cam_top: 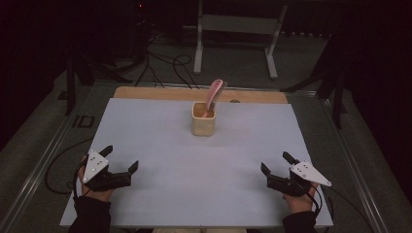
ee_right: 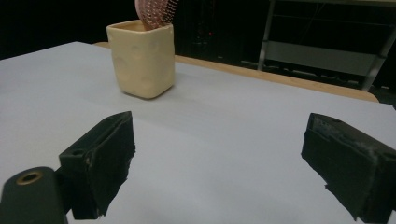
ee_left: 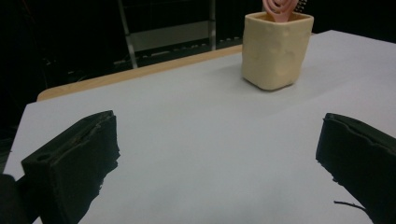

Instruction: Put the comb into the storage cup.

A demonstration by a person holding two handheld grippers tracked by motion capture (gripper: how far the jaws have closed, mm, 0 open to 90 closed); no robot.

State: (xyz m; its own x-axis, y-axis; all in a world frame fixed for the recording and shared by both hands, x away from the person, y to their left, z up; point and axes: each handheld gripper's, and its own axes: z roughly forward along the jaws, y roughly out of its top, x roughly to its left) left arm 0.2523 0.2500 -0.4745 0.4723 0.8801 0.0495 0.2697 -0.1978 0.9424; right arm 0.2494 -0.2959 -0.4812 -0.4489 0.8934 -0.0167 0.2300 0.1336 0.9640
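Matte white tabletop [cam_top: 194, 184], squarish lumpy cream cup [cam_top: 203, 119], pink hairbrush [cam_top: 213, 94].

Cream cup [cam_top: 203, 122], pink brush [cam_top: 214, 92], pale grey table [cam_top: 194, 194], black tools.

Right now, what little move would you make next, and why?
Probably bring the right gripper forward toward the pink brush standing in the cream cup. Both grippers rest open and empty at the near edge of the white table, left gripper included, with the cup well ahead of them.
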